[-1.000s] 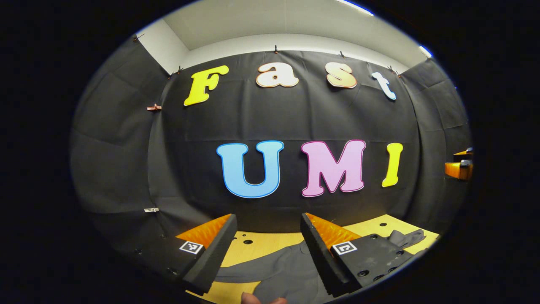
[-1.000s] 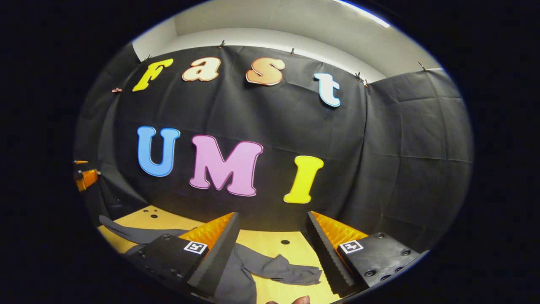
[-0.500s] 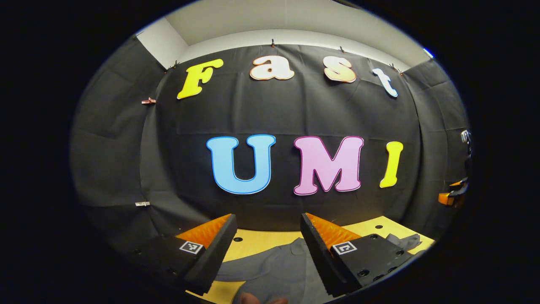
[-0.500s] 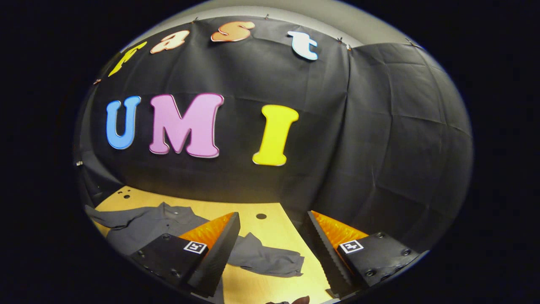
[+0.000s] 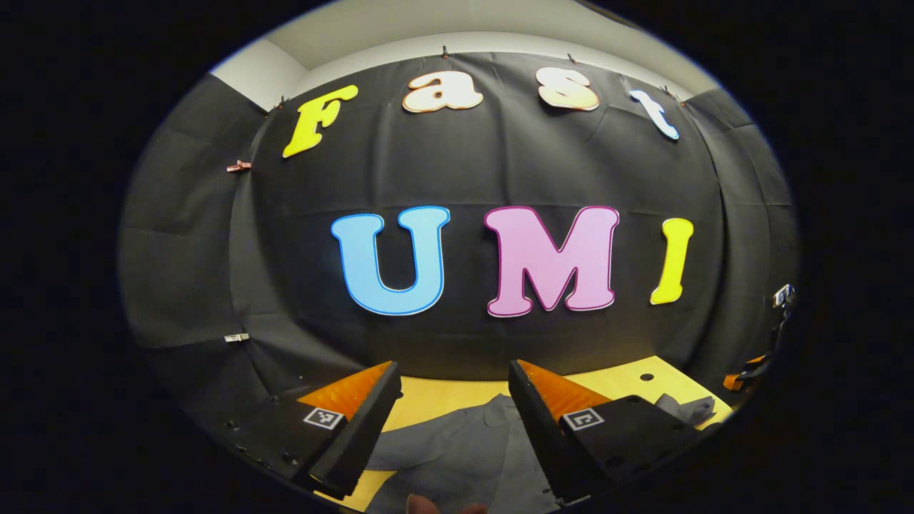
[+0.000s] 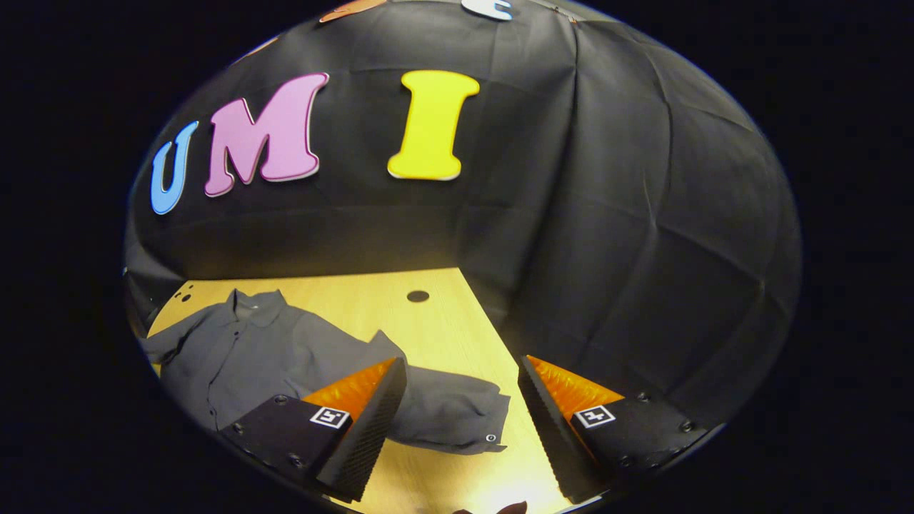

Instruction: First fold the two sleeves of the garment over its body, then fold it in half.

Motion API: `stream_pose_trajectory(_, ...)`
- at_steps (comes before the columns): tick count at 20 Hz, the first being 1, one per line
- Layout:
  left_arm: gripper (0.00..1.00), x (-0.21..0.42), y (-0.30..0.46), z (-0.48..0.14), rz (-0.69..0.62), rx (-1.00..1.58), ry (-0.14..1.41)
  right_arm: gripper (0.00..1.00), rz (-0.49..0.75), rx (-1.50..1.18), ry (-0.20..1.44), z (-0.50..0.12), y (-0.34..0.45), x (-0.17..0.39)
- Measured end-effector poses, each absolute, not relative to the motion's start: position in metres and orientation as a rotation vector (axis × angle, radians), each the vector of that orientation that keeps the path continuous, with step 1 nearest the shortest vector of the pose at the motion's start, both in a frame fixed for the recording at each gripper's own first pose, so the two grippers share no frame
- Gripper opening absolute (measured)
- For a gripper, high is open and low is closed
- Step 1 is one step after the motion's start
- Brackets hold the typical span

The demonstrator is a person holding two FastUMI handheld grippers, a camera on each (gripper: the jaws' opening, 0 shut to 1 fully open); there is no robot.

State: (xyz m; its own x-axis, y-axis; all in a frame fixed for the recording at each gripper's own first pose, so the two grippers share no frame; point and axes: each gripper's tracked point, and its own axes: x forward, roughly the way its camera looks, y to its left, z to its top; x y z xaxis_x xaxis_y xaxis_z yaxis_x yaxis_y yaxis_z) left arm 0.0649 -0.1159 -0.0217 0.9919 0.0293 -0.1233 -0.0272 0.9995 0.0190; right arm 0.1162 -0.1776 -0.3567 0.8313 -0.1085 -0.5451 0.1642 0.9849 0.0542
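Right gripper view: shirt point(image 6: 235, 357) flat on table point(image 6: 443, 321), sleeve point(image 6: 450, 414) unfolded.

We hold the left gripper point(image 5: 454, 385) nearly level, aimed forward, its jaws spread wide with nothing between them. A fingertip point(image 5: 421, 505) of the hand that carries it peeks in at the bottom edge of the left gripper view. The right gripper point(image 6: 463, 378) is pitched downward, its jaws likewise spread wide and gripping nothing.
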Motion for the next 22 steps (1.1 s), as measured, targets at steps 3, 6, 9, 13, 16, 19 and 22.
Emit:
stream_pose_trajectory(3, 0.95, 0.071, -0.120, -0.027, 0.061, 0.028, 0.151, 0.98, -0.153, 0.116, 0.649, -0.400, -0.190, 0.117)
stream_pose_trajectory(6, 0.95, 0.076, -0.123, -0.031, 0.087, 0.044, 0.171, 0.98, -0.156, 0.154, 0.715, -0.438, -0.196, 0.119)
stream_pose_trajectory(9, 0.96, 0.079, -0.128, -0.036, 0.106, 0.065, 0.191, 0.98, -0.159, 0.182, 0.772, -0.469, -0.198, 0.118)
stream_pose_trajectory(13, 0.97, 0.082, -0.133, -0.037, 0.126, 0.085, 0.199, 0.98, -0.148, 0.193, 0.841, -0.503, -0.198, 0.115)
stream_pose_trajectory(16, 0.98, 0.080, -0.134, -0.034, 0.139, 0.114, 0.197, 0.98, -0.145, 0.214, 0.875, -0.520, -0.194, 0.113)
stream_pose_trajectory(19, 0.98, 0.075, -0.131, -0.037, 0.152, 0.121, 0.200, 0.96, -0.149, 0.191, 0.859, -0.517, -0.193, 0.112)
stream_pose_trajectory(22, 0.99, 0.068, -0.123, -0.041, 0.165, 0.089, 0.212, 0.36, -0.107, 0.160, 0.881, -0.521, -0.181, 0.115)
